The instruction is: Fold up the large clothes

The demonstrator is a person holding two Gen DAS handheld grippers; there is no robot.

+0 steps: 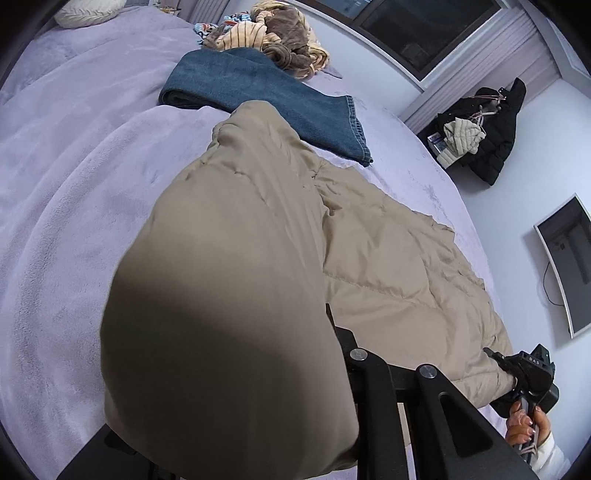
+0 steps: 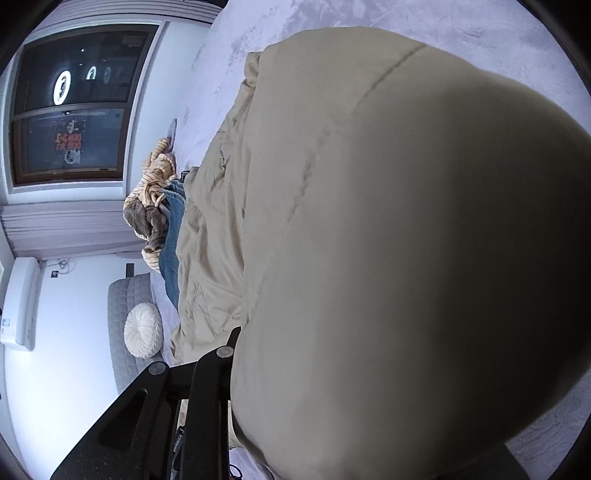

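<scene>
A big beige quilted jacket lies spread on the lavender bed. One part of it is lifted and bulges right in front of the left wrist camera, covering the fingertips of my left gripper, which is shut on the fabric. At the lower right a hand holds my right gripper, whose tips pinch the jacket's near edge. In the right wrist view the same jacket fills most of the picture, bunched over my right gripper and hiding its fingertips.
Folded blue jeans lie beyond the jacket, with a heap of striped and brown clothes behind them. A round white pillow sits by the headboard. A black coat hangs on the wall, beside a screen.
</scene>
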